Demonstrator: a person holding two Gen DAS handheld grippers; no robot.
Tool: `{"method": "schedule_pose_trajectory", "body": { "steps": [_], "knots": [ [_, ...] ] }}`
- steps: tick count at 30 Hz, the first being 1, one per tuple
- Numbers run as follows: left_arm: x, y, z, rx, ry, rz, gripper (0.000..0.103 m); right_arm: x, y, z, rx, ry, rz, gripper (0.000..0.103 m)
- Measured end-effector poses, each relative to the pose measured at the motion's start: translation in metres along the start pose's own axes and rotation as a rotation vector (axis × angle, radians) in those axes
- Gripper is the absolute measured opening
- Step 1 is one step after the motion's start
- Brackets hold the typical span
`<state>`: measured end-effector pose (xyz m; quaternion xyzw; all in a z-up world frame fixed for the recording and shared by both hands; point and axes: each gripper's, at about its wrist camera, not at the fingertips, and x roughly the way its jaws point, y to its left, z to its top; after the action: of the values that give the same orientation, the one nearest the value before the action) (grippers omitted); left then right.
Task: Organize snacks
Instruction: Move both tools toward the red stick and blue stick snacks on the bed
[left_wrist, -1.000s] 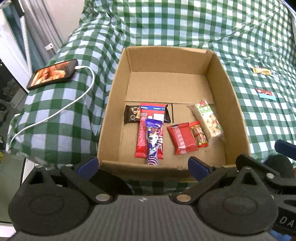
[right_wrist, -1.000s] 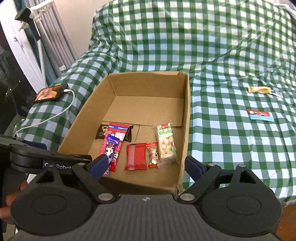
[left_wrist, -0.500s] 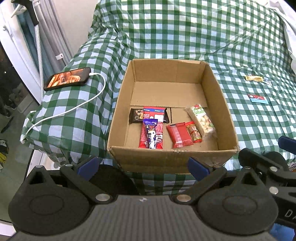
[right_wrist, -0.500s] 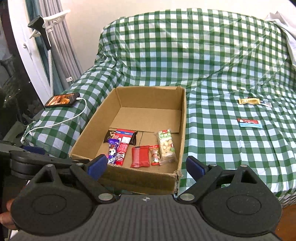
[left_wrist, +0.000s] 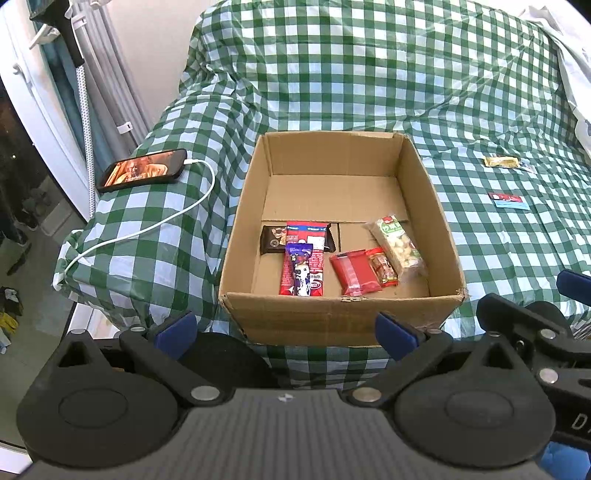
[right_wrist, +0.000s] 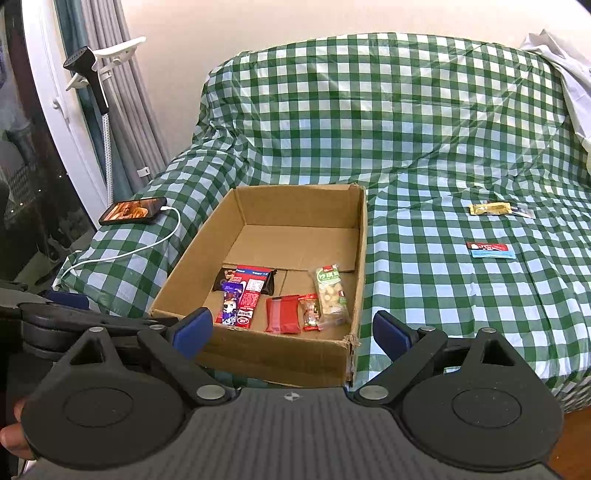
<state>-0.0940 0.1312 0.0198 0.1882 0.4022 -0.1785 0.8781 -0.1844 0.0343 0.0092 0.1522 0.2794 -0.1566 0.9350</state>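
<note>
The cardboard box (right_wrist: 288, 258) sits on the checked bedspread (right_wrist: 424, 147), six snacks lying flat in its near half. Two more, a yellow packet (right_wrist: 489, 209) and a red-and-blue packet (right_wrist: 490, 250), lie well apart at two o'clock. Both the left gripper (left_wrist: 284, 326) and right gripper (right_wrist: 291, 332) hang released and empty, short of the box. Thin wrappers on soft cloth could slip or bunch fabric when pinched. At ten o'clock, a phone (right_wrist: 133, 210) and its white cable (right_wrist: 147, 247) lie clear of that route.
</note>
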Motion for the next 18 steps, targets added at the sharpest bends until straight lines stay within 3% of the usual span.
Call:
{"method": "schedule_pose_trajectory", "body": {
  "steps": [18],
  "knots": [
    [0.022, -0.008, 0.005, 0.032, 0.048, 0.006, 0.103, 0.008, -0.011, -0.002, 0.033, 0.045, 0.005, 0.094]
  ]
}}
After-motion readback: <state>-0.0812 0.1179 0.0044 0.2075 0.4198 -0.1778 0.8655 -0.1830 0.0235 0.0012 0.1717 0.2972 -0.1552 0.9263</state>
